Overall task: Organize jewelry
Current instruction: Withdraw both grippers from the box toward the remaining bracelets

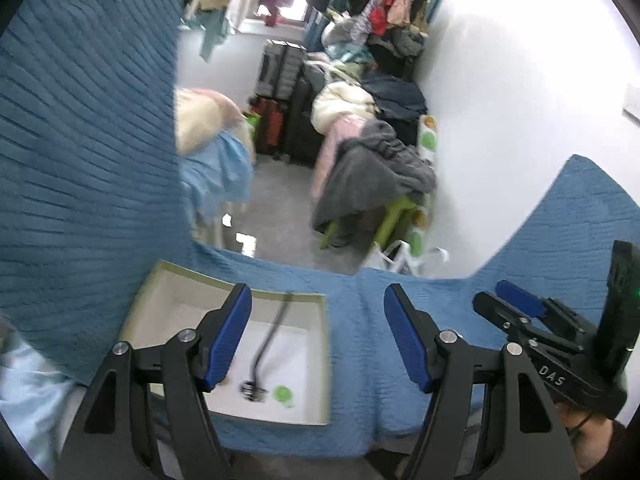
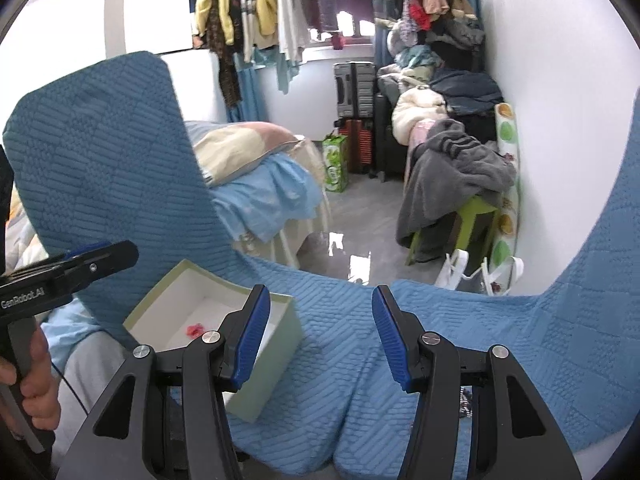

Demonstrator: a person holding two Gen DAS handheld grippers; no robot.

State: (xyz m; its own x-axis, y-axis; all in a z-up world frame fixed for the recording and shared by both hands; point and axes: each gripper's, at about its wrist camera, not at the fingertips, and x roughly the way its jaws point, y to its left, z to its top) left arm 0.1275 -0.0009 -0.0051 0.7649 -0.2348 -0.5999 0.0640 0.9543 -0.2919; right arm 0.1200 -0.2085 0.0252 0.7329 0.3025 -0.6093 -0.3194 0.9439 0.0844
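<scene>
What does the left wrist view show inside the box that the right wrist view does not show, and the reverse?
Only the left wrist view shows a dark strap-like piece and a green round piece on the floor of the box.

Only the right wrist view shows a small red piece in the box, and beads on the blue blanket behind the right claw.

Both show the open box on the blanket. The left claw and right claw are open and empty.

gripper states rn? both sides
Left gripper: open, holding nothing, over the box.
Right gripper: open, holding nothing, above the blue blanket.
</scene>
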